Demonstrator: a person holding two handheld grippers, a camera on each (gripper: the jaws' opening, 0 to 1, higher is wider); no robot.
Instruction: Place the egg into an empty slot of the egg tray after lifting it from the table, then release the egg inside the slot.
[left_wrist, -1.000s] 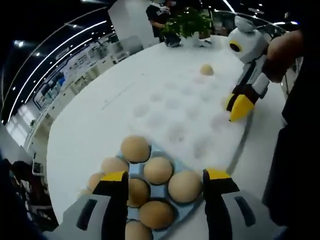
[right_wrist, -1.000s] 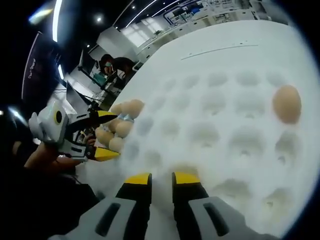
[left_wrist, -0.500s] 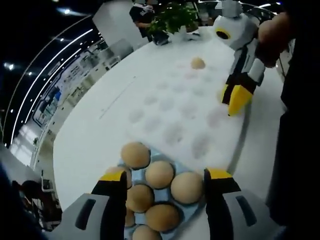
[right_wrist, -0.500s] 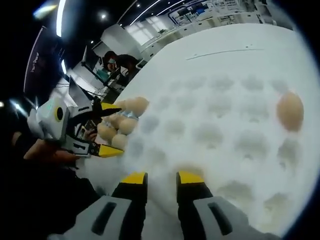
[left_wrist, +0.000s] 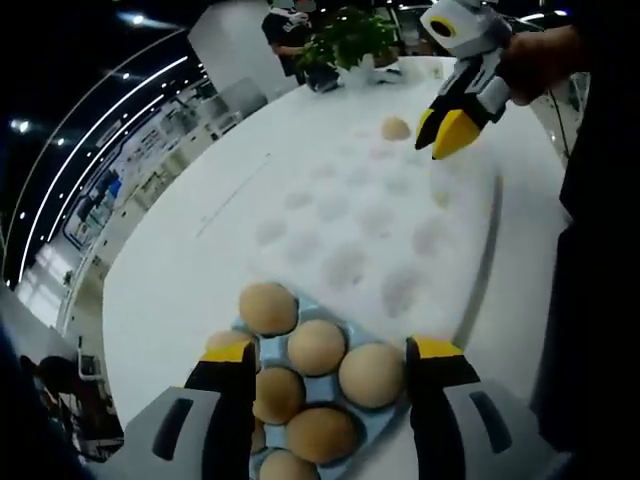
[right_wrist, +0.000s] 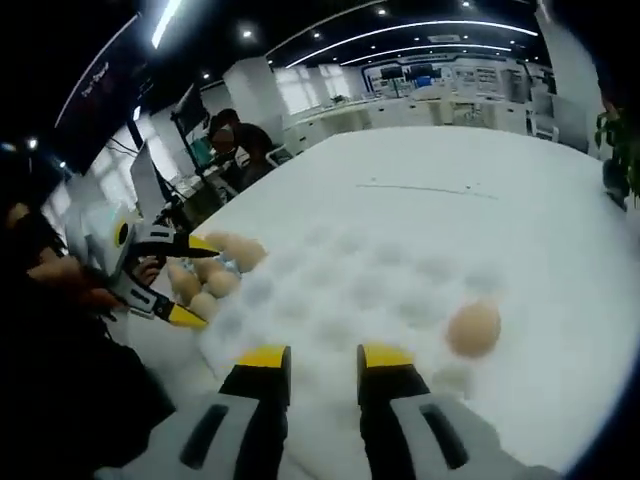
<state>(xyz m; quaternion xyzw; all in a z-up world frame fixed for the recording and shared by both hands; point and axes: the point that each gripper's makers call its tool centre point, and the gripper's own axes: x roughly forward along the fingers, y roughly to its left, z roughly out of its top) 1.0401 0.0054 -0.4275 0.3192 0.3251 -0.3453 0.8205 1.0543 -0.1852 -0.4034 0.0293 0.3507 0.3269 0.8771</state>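
In the right gripper view the lone egg (right_wrist: 473, 328) lay on the white egg tray (right_wrist: 380, 290), just right of and beyond the right hand-held gripper (right_wrist: 324, 356), whose jaws stood slightly parted and empty. The left hand-held gripper (left_wrist: 330, 352), wide open and empty, hovered over clustered eggs (left_wrist: 315, 345). Tray slots looked washed-out, their edges hard to trace.

Views face each other across white tray (left_wrist: 350, 220), sharing egg (right_wrist: 473, 328)

An open-plan office: dark ceiling with strip lights (right_wrist: 400, 32), rows of workstations (right_wrist: 470, 100), a monitor (right_wrist: 148, 180), a potted plant (left_wrist: 350, 40).
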